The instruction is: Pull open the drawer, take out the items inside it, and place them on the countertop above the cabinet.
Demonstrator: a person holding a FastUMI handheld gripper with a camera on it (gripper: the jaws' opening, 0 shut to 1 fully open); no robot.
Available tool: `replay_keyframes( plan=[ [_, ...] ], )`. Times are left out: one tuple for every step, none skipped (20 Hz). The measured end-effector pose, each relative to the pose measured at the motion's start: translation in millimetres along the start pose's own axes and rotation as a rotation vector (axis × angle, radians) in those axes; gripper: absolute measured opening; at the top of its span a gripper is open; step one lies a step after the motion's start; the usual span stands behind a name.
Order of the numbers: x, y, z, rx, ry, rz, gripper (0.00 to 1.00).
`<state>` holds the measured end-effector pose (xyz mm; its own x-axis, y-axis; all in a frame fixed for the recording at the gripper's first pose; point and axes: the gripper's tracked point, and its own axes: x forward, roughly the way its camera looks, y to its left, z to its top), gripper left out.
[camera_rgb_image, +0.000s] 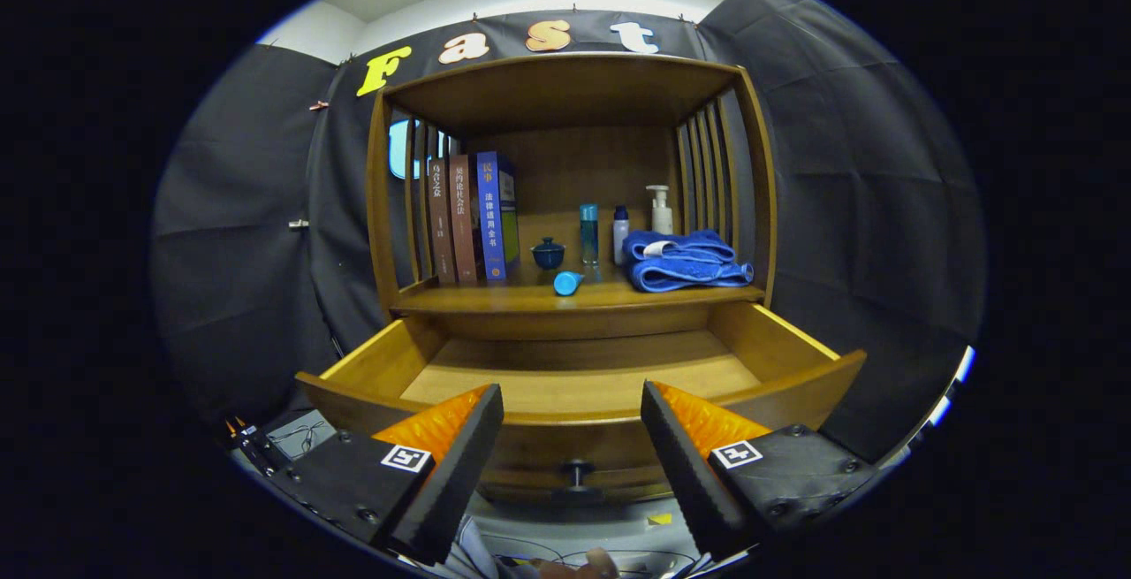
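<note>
The wooden drawer stands pulled out toward me, and its bare floor shows no items. Its dark knob sits on the front panel, between and just ahead of my fingertips. My gripper is open, with nothing between the fingers, hovering in front of the drawer's front edge. On the countertop above the drawer lie a small blue cap-shaped item near the front edge and a folded blue towel to the right.
Further back on the countertop stand three books, a small dark blue lidded cup, a tall teal bottle, a small white bottle and a pump bottle. Slatted side walls and a top board enclose the shelf. Cables lie on the floor below.
</note>
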<state>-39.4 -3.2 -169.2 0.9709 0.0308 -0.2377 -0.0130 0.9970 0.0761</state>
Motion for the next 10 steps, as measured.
replay_keyframes(
  plan=[
    [2,-3,-9,0.0,0.018,-0.005,1.0],
    [5,-2,-17,0.0,0.037,-0.009,1.0],
    [9,-3,-23,0.001,0.055,-0.011,1.0],
    [10,-7,-24,-0.004,0.048,-0.022,1.0],
    [10,-5,-20,-0.009,0.036,-0.025,0.99],
    [11,-5,-19,-0.011,0.036,-0.027,0.98],
    [10,-4,-20,-0.012,0.03,-0.028,0.98],
    [11,-4,-20,-0.015,0.024,-0.029,0.98],
    [11,-4,-18,-0.022,0.017,-0.03,0.98],
    [11,-2,-18,-0.032,0.009,-0.032,0.99]
  ],
)
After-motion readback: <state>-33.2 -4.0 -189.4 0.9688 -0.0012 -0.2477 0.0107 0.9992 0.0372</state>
